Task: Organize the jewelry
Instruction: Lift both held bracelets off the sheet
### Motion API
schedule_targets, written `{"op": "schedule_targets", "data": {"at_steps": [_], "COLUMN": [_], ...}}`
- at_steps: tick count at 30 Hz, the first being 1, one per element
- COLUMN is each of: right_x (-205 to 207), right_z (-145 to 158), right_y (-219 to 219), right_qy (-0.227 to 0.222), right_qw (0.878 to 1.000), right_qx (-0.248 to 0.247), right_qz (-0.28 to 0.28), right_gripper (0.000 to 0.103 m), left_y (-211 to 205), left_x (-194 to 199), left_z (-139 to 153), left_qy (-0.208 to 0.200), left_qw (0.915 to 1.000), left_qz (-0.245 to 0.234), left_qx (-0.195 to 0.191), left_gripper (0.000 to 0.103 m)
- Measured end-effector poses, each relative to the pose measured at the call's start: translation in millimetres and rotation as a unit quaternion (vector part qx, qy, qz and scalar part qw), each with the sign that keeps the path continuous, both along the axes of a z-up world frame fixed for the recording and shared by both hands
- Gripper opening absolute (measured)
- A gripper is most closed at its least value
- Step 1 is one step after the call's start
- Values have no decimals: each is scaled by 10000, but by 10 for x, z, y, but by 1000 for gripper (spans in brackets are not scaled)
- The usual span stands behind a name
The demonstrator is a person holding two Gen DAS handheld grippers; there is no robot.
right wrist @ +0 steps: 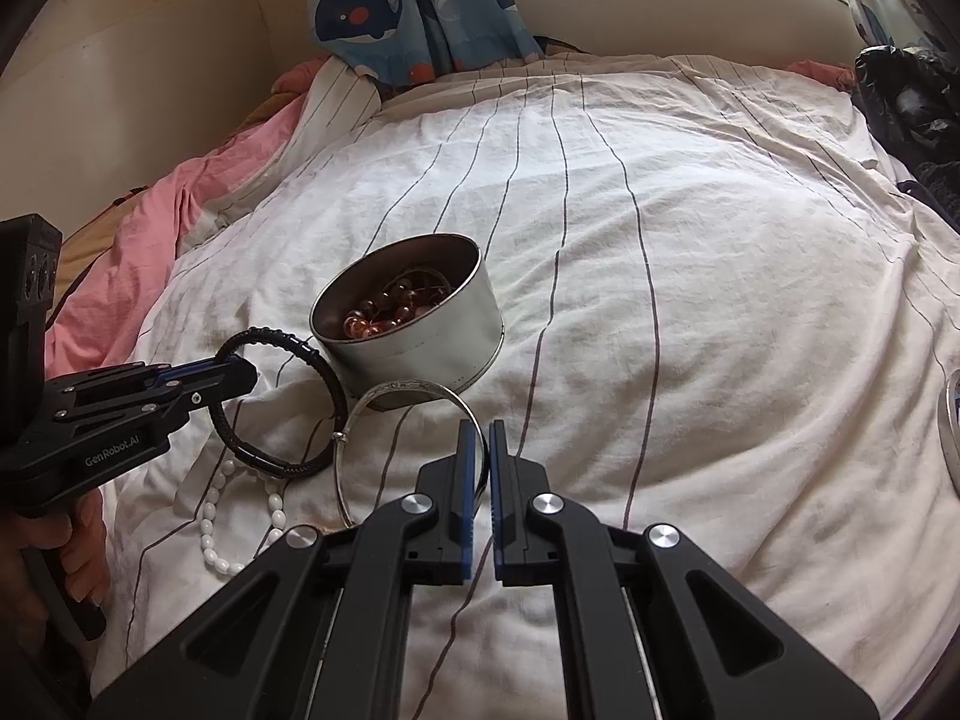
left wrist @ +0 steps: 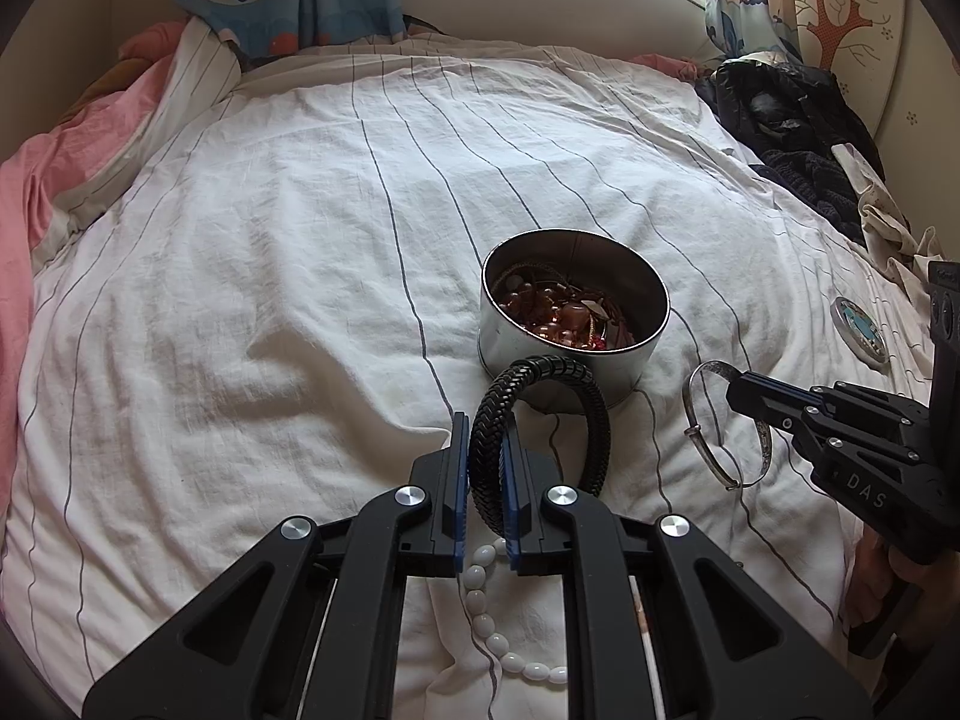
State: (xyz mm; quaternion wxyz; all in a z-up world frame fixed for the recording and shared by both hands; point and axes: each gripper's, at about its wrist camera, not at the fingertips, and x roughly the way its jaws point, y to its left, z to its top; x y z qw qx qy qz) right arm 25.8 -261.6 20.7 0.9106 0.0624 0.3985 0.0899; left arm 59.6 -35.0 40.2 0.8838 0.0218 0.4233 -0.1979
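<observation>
A: Which step is in hand?

B: Both pieces are gripped, neither is stowed. The left tool (left wrist: 486,456) pinches the black braided leather bracelet (left wrist: 543,420); the right tool (right wrist: 480,456) is pressed onto the thin silver metal bangle (right wrist: 384,438). Both hang just in front of the round silver metal tin (left wrist: 576,324) of reddish beads on the striped white bed cover (left wrist: 270,240).

A: And next?

B: Probably lifting each over the rim and releasing. The white oval-bead strand (left wrist: 486,618) remains on the bed.
</observation>
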Motion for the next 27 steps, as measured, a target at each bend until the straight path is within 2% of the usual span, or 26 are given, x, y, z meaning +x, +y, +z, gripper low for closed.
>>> {"op": "schedule_targets", "data": {"at_steps": [19, 27], "right_x": [0, -16], "right_z": [4, 76], "right_y": [14, 34], "right_qy": [-37, -240], "right_qw": [10000, 9997], "right_qx": [-19, -98], "right_qz": [-1, 6], "right_gripper": [5, 5], "left_y": [15, 44], "left_x": [-3, 3], "left_z": [-28, -12], "left_qy": [19, 37], "left_qw": [10000, 9998], "left_qz": [14, 109], "left_qx": [-51, -181], "left_gripper": [9, 9]}}
